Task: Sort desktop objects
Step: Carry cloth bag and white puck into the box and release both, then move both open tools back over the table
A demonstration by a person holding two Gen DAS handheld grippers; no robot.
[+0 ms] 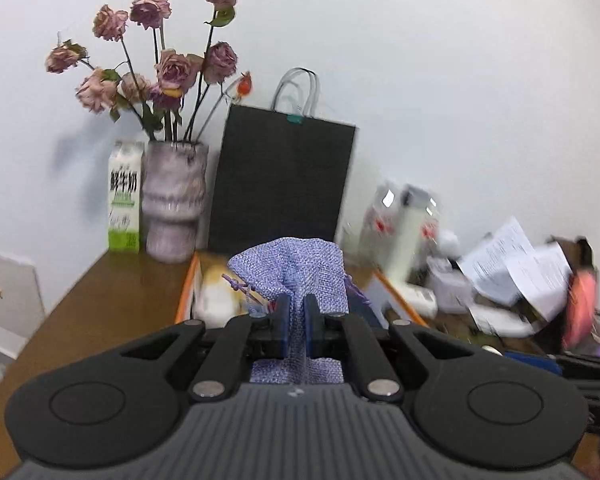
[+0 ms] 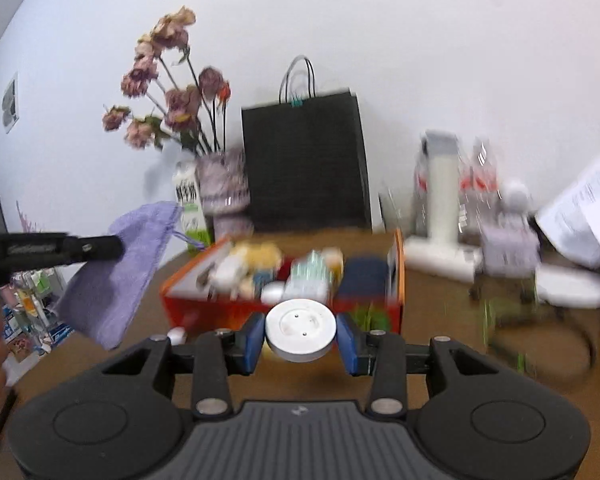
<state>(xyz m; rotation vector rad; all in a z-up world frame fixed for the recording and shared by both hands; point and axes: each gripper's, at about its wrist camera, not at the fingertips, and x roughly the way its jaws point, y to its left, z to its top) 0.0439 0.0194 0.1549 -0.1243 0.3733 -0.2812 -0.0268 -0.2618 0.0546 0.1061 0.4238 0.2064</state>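
Observation:
My left gripper point(image 1: 296, 316) is shut on a lilac woven drawstring pouch point(image 1: 296, 268), which stands up between the blue pads above the table. From the right wrist view the same pouch point(image 2: 116, 276) hangs from the left gripper point(image 2: 116, 246) at the left. My right gripper point(image 2: 301, 334) is shut on a flat round white disc point(image 2: 301, 328), held above the table in front of an orange box point(image 2: 204, 308) filled with several small items. The orange box point(image 1: 186, 296) shows behind the pouch in the left wrist view.
A black paper bag point(image 2: 306, 160), a vase of dried roses point(image 1: 174, 204) and a milk carton point(image 1: 124, 196) stand against the wall. White appliances, papers point(image 1: 516, 268) and a black cable point(image 2: 540, 344) clutter the right side. The brown table's edge point(image 1: 52, 312) runs along the left.

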